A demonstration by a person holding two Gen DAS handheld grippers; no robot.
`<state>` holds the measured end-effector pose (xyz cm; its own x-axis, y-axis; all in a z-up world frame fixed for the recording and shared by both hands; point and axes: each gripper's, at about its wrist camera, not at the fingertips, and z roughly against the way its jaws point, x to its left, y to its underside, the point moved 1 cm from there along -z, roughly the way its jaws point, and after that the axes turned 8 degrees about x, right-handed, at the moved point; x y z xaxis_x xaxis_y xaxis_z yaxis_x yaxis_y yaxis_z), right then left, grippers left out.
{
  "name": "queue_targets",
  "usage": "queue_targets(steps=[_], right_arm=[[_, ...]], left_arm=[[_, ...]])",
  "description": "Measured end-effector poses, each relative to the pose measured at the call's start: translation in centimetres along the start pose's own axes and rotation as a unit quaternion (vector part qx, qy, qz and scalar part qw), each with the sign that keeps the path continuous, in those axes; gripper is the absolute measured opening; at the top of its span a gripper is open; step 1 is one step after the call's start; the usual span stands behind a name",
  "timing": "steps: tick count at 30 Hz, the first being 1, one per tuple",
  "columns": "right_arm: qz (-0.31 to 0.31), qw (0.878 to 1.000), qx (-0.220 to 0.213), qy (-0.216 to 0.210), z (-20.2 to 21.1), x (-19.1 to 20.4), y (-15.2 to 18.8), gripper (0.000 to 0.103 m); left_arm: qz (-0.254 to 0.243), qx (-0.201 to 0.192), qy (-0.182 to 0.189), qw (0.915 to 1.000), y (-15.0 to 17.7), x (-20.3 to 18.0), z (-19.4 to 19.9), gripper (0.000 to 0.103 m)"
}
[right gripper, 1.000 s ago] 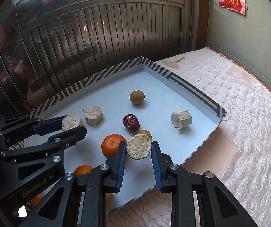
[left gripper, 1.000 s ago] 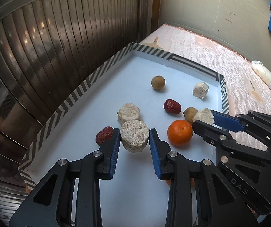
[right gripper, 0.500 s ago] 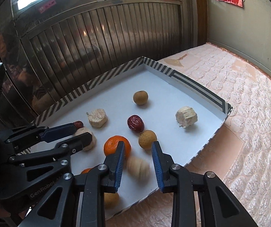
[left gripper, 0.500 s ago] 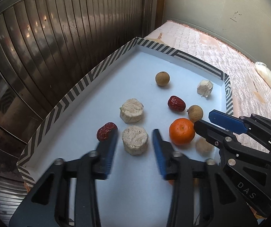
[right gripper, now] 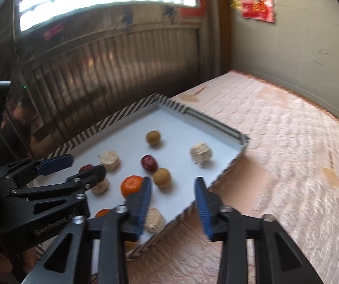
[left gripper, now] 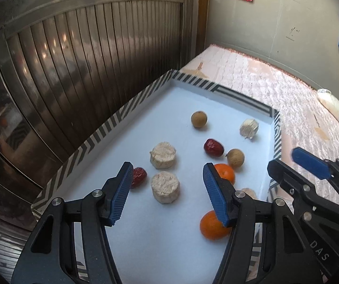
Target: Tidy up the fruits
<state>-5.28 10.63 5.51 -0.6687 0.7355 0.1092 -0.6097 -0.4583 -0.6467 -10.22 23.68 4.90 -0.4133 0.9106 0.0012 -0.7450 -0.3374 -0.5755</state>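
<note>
With jaws just opened and empty, left gripper [left gripper: 167,190] sits right over pale chunk [left gripper: 165,187], mid-frame; right gripper [right gripper: 173,204], likewise parted, hangs lower right by tray [right gripper: 219,123] edge.

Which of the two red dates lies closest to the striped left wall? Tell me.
The red date beside the left gripper's left finger, near the striped wall. The other date sits mid-tray among the round brown fruits.

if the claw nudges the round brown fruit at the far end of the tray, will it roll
Probably: the brown fruit looks nearly spherical on the smooth, flat white tray. Its dull, rough-looking skin suggests it wouldn't be slippery to grip.
</note>
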Motion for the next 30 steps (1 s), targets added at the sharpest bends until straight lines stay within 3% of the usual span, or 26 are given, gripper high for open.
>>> queue_targets(steps=[10, 14, 17, 30], right_arm=[[-0.037, 0.999, -0.024, 0.017, 2.3, -1.4, 1.4, 0.049], [-0.039, 0.999, -0.029, 0.021, 3.0, -1.5, 1.7, 0.049], [-0.042, 0.998, -0.032, 0.019, 3.4, -1.7, 1.9, 0.050], [-0.033, 0.999, -0.032, 0.017, 3.9, -1.2, 2.2, 0.051]], left_arm=[[-0.010, -0.038, 0.018, 0.9991, 0.2, -1.6, 2.0, 0.062], [-0.004, -0.043, 0.024, 0.9988, 0.3, -1.5, 2.7, 0.062], [-0.002, -0.048, 0.021, 0.9986, 0.5, -1.5, 3.1, 0.070], [-0.004, -0.054, 0.016, 0.9984, 1.0, -1.6, 3.9, 0.070]])
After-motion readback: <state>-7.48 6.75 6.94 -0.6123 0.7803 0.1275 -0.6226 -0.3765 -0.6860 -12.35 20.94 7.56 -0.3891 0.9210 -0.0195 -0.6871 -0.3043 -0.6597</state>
